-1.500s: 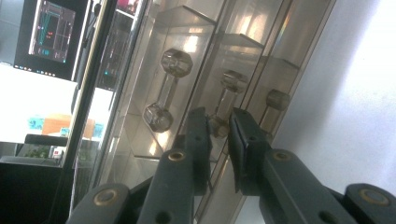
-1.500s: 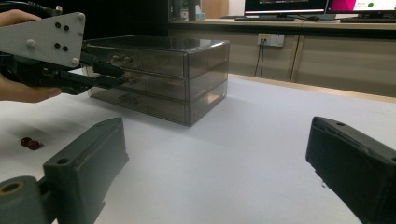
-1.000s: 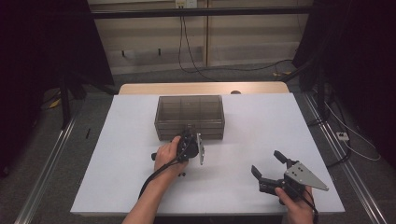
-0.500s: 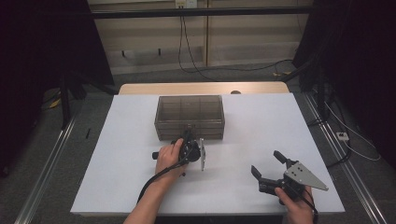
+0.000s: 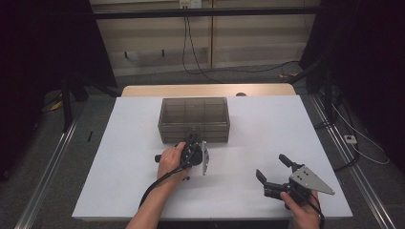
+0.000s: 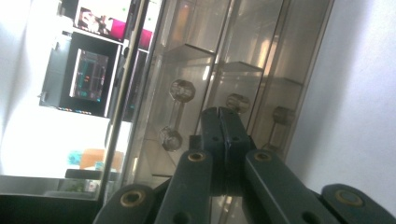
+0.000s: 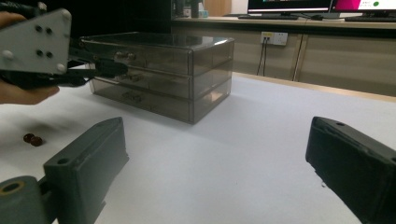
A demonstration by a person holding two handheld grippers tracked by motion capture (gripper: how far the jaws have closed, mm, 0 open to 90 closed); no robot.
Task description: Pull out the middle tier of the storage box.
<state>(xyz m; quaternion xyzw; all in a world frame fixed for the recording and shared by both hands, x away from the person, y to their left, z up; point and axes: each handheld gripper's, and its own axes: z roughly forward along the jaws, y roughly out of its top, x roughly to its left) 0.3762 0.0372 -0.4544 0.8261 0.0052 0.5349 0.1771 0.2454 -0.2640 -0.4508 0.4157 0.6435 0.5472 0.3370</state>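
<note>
A smoky see-through drawer chest stands on the white table. My left gripper is turned on its side against the chest's front. In the left gripper view its jaws have just been closing and now press together over the middle drawer's handle, which the tips hide. Knobs of the neighbouring handles show on both sides. My right gripper rests low near the table's front right, open with nothing between its fingers. From the right gripper view the chest and the left gripper sit ahead.
Two small dark beads lie on the table below the left hand. A wooden strip borders the table's far edge. Metal rails run along the floor on either side, and cables trail behind the table.
</note>
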